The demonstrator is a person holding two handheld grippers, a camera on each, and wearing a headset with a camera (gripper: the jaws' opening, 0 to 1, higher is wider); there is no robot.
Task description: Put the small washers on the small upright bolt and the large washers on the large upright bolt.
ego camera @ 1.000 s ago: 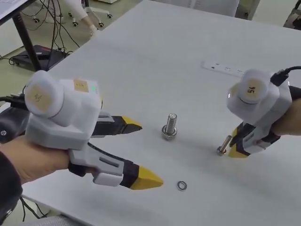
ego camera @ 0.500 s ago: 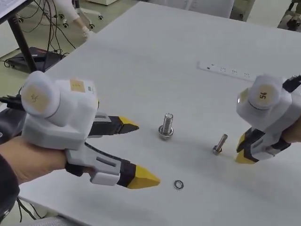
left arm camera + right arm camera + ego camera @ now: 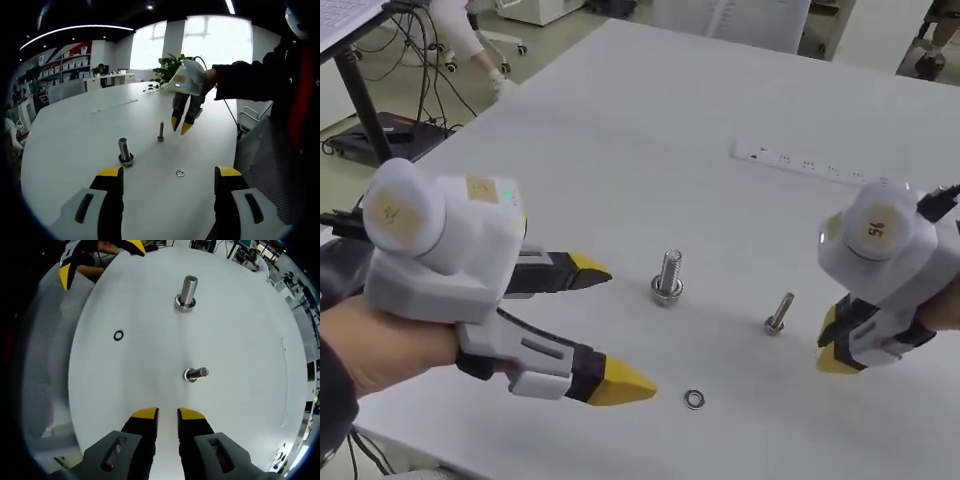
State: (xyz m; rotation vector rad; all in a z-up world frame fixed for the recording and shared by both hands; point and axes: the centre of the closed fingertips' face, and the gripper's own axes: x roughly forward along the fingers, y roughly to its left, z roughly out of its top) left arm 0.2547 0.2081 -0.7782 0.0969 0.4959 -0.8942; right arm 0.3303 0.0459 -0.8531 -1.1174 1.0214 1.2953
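Your left gripper's (image 3: 620, 328) jaws stood wide apart and your right gripper's (image 3: 832, 347) were nearly together, both empty. The loose washer (image 3: 694, 399) lay flat on the table (image 3: 650, 150) near the left jaws. It looked light, thin and slippery, so pinch across its rim.

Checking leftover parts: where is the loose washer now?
In the head view the loose washer lies flat on the table, just right of the left gripper's nearer tip, in front of the large bolt.

Office: meeting table (image 3: 65, 135), potted plant (image 3: 167, 67)
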